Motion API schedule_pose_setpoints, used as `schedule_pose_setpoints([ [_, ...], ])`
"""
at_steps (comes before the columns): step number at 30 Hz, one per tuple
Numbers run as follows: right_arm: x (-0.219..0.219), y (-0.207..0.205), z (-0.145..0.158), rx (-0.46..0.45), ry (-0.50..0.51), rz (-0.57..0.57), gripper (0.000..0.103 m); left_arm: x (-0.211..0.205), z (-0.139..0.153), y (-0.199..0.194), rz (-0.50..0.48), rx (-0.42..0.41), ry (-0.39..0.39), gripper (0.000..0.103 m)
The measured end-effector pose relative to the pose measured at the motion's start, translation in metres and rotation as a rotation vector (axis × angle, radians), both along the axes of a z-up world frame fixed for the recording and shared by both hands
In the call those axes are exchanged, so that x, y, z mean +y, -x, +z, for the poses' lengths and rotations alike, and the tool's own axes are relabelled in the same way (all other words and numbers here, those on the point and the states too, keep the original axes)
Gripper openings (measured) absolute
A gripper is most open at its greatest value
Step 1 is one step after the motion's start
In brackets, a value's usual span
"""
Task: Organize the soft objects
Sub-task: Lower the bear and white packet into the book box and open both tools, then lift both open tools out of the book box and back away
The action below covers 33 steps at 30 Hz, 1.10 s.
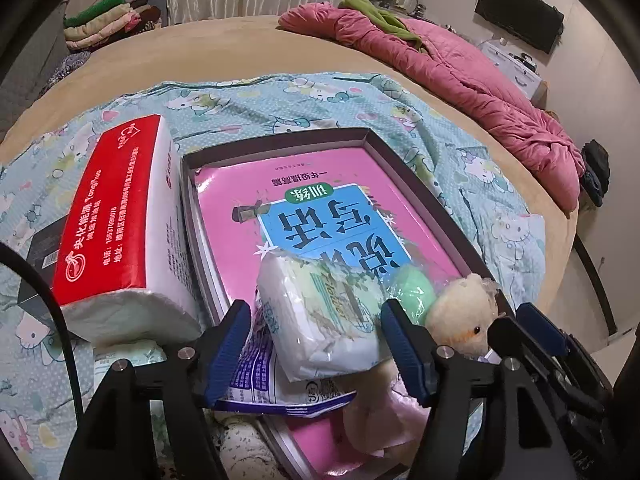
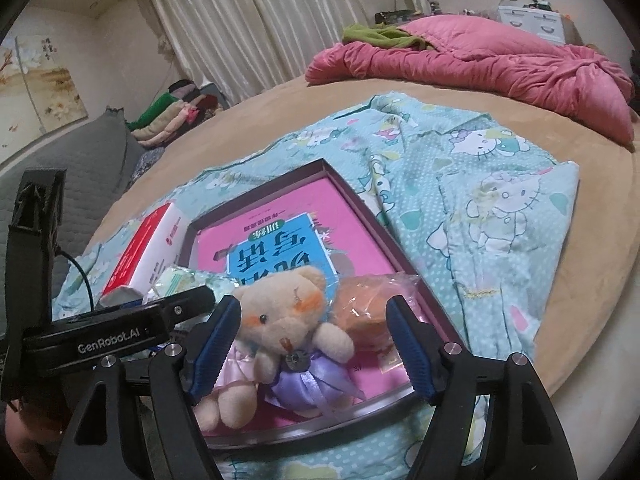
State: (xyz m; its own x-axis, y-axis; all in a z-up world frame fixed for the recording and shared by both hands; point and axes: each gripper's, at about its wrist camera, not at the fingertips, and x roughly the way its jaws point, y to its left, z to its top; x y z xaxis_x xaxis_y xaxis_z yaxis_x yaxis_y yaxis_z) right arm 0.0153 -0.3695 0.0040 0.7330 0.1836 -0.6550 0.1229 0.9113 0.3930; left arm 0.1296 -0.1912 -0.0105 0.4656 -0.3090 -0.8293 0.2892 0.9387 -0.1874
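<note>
One teddy bear [image 2: 280, 316], three tissue packs [image 1: 324, 316]

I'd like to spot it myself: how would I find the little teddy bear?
Start at the round tan bed, then the shallow dark tray holding a pink book on the blue cartoon-print sheet. At the tray's near edge sits the small cream plush bear, the only thing there with a face, orange cheeks and a purple satin skirt.

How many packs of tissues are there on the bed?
3 in view. A big red-and-white pack lies left of the tray; a small green-printed pack rests on a blue-printed pack at the tray's near corner. More may be hidden underneath.
</note>
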Motion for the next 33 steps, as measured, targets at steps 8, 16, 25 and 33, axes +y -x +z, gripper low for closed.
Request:
schedule_pose_setpoints([
  [8,0.003,0.000,0.003,-0.023,0.027,0.006,0.077,0.007,0.008,0.006,0.007,-0.020,-0.015,0.075],
  [16,0.005,0.001,0.004,-0.028,0.039,0.012,0.078,0.012,0.017,0.015,0.014,-0.040,-0.038,0.077],
  [25,0.009,0.003,0.008,-0.042,0.062,0.019,0.078,0.021,0.029,0.030,0.012,-0.064,-0.048,0.081],
  [33,0.012,0.011,0.019,-0.089,0.102,0.013,0.078,0.031,0.038,0.041,0.028,-0.082,-0.065,0.082],
])
